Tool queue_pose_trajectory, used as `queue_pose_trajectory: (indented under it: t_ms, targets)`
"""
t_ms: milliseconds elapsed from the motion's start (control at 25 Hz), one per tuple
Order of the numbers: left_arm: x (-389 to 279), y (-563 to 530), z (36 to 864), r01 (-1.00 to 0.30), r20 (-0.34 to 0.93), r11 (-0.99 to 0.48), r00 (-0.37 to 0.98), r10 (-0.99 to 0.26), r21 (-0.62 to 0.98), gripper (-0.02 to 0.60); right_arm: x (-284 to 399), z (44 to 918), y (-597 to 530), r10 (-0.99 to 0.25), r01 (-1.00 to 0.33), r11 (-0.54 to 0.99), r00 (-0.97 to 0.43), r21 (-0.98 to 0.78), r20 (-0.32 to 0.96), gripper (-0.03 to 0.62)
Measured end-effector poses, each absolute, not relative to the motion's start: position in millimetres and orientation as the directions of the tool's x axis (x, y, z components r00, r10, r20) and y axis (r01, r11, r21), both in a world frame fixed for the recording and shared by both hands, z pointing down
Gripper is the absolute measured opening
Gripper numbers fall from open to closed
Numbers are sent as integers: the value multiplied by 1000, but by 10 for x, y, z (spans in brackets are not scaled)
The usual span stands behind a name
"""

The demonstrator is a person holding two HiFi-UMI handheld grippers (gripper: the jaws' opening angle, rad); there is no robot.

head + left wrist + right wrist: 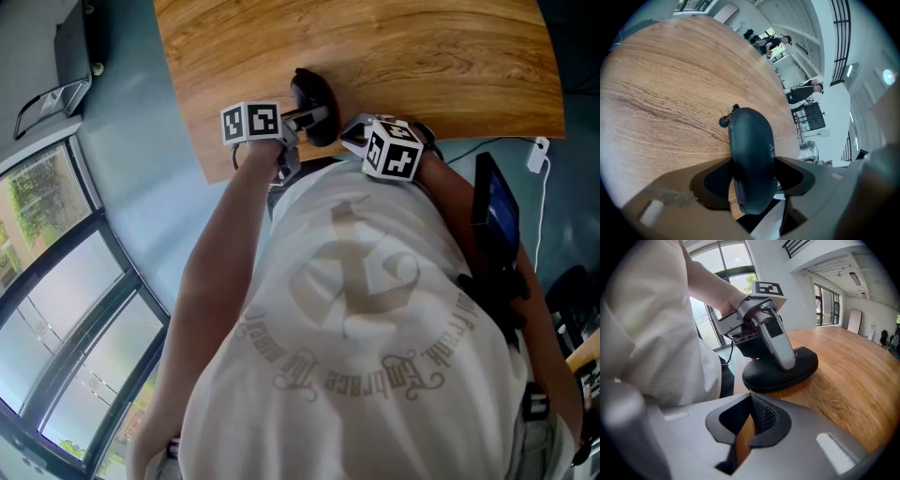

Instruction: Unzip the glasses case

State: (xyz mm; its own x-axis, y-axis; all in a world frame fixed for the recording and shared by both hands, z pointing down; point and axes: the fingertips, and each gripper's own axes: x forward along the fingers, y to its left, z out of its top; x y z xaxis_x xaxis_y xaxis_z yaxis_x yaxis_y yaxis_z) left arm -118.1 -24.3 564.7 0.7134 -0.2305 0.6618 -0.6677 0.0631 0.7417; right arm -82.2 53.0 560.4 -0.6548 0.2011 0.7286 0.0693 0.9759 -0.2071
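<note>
While the person in a white printed T-shirt (pixel 356 309) leans over the edge of the light brown wood-grain table (pixel 422 66), the dark, rounded, oblong zip-up glasses case (pixel 750 140) lies at that near edge, its closest end reaching out past the tabletop toward the person's body. The left gripper (pixel 302 120) has the case between its jaws, one pad pressed against each long side of the shell, so it is clamped on the case's near half. At the case's far end a small dark zip pull (pixel 724 121) rests on the wood, touching the shell. The right gripper (pixel 750 397) sits just beside the case's near end, low over the table edge. Its jaws are pressed together at the tips, with only a thin slit lower down through which the wood shows. A tiny glinting bit sits right at those tips, too small to identify. In the head view the two grippers are close together, the case between them.
</note>
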Motion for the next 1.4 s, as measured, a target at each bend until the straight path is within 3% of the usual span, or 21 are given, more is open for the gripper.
queue_pose_trajectory:
  t_ms: [480,840,1240,1320,1400]
  targets:
    - [-1205,-210,5647,-659,657,65,728,-197,750,296,-801,5594,423,170,28,979,-667,-204,726,8]
    - [-1148,-59,5674,-690,690,-55,724,-21,722,298,-843,5579,485,209,67,973,-668,-221,714,8]
    - [-1231,-183,5568,-799,794,-177,596,-116,574,374,-922,5493,537,255,93,959,-697,-268,671,8]
    - [-1223,-204,5567,-818,809,-153,573,-133,554,374,-957,5474,562,261,102,958,-700,-268,665,8]
    - [-1231,-198,5592,-834,823,-130,551,-137,537,331,-980,5465,580,264,106,957,-701,-270,662,8]
